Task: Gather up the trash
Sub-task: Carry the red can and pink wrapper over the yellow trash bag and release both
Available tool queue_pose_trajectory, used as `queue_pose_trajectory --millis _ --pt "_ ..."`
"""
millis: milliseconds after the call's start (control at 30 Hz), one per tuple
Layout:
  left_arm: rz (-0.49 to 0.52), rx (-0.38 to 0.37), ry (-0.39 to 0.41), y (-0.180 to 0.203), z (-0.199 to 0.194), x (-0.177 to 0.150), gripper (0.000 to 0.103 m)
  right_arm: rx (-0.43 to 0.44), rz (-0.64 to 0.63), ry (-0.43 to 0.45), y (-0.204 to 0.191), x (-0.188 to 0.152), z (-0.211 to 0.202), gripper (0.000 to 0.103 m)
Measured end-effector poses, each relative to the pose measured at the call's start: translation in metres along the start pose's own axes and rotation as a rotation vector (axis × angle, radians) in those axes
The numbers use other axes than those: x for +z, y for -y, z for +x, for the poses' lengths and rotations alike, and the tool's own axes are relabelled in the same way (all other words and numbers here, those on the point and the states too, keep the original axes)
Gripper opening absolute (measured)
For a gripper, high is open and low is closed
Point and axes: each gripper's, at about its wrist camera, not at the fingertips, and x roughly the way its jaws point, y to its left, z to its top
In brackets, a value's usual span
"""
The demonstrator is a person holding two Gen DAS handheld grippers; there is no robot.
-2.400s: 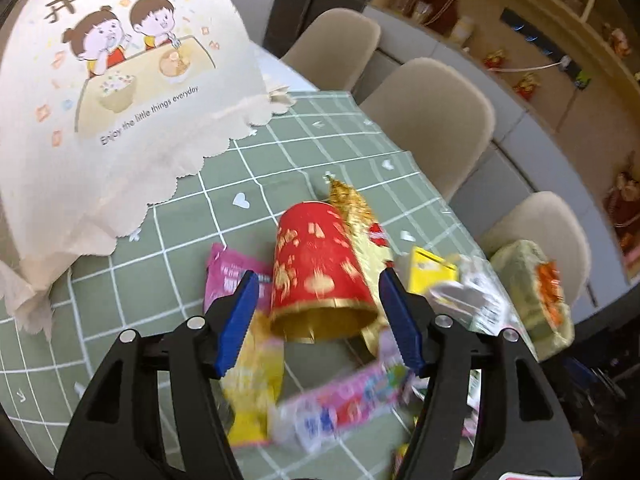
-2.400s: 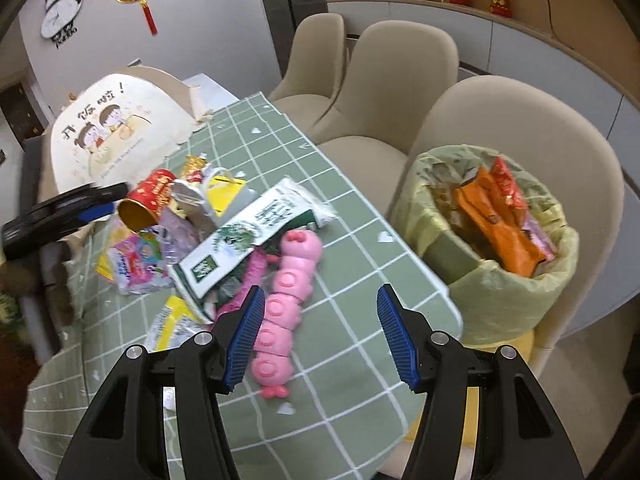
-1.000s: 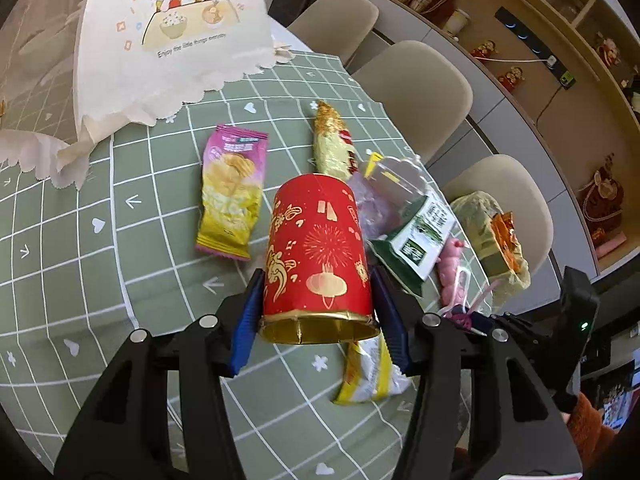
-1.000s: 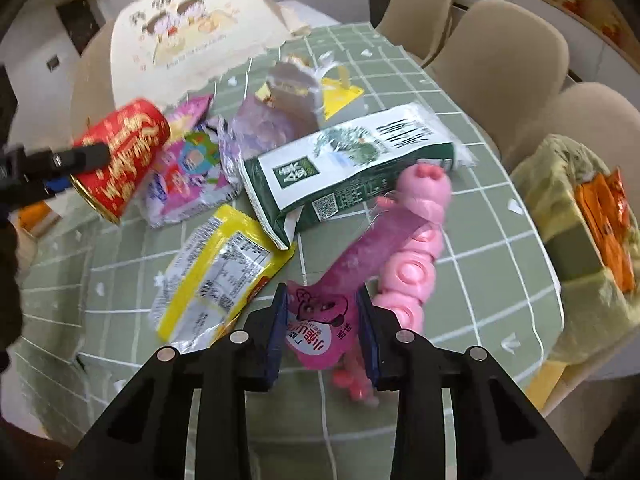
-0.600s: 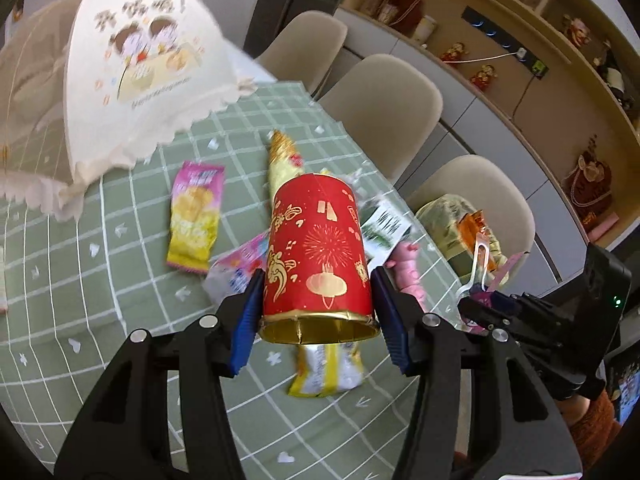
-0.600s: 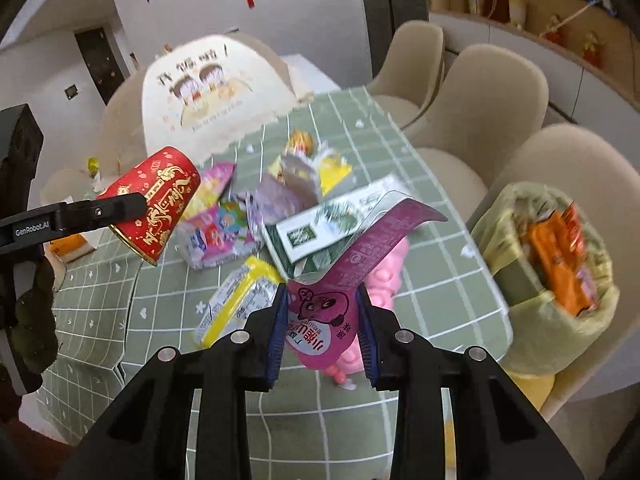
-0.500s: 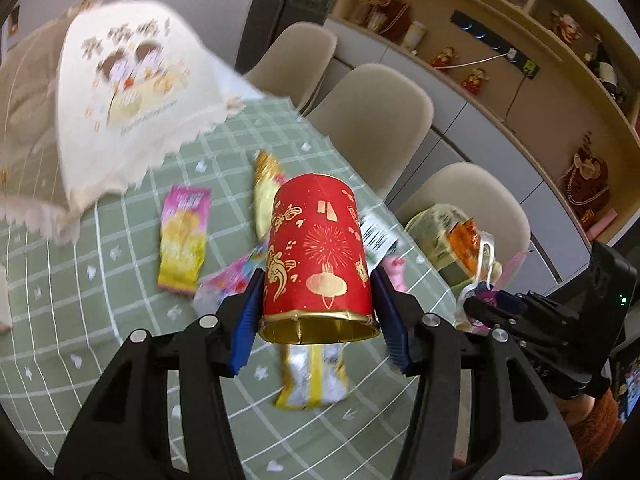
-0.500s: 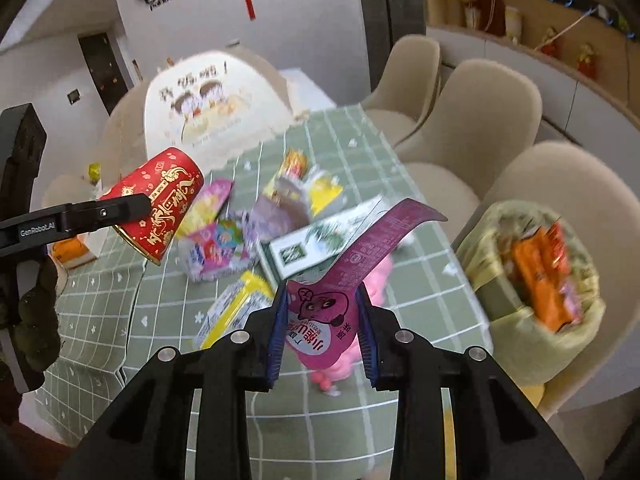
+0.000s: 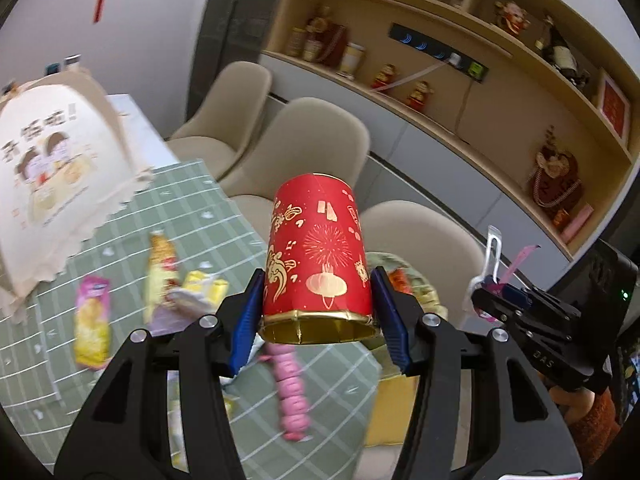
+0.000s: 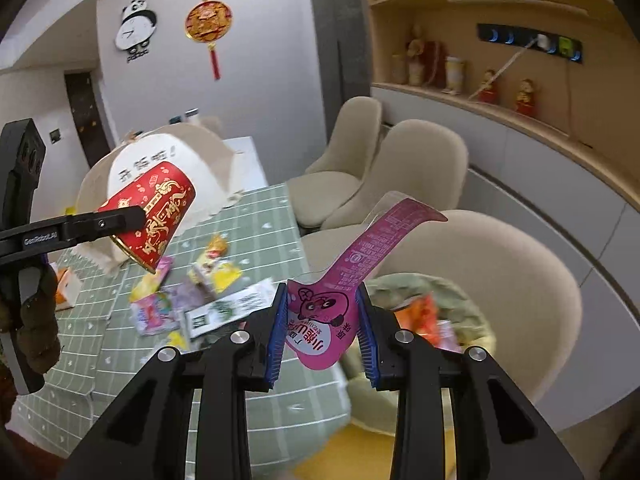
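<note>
Your left claw (image 9: 318, 320) is clenched on the red paper cup (image 9: 318, 252); your right claw (image 10: 322, 330) grips the pink wrapper (image 10: 320, 320). Both have come up off the surface (image 10: 276, 216) since a second ago, so both pieces are airborne, ready for dumping. Beyond them, the trash bin (image 10: 456, 292) sits on the near chair, right of the surface. Farther left, wrappers (image 10: 216, 304) still litter the green cloth; more trips needed.
</note>
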Motion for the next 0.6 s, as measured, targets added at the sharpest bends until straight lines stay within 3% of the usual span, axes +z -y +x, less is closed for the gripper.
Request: queue_pose_trajectory --millis 200,467,600 --pt "0.052 -0.057 -0.016 0.053 0.042 0.013 0.05 -0.052 -0.01 0.032 0.052 0.006 -0.007 0.031" --pt "0.073 -0.118 -0.094 0.107 0.115 0.02 0.05 -0.123 0.059 0.037 0.128 0.001 -0.01 0.031" --pt "0.073 -0.13 -0.17 0.122 0.159 0.016 0.051 -0.144 0.099 0.03 0.16 -0.003 -0.008 0.031"
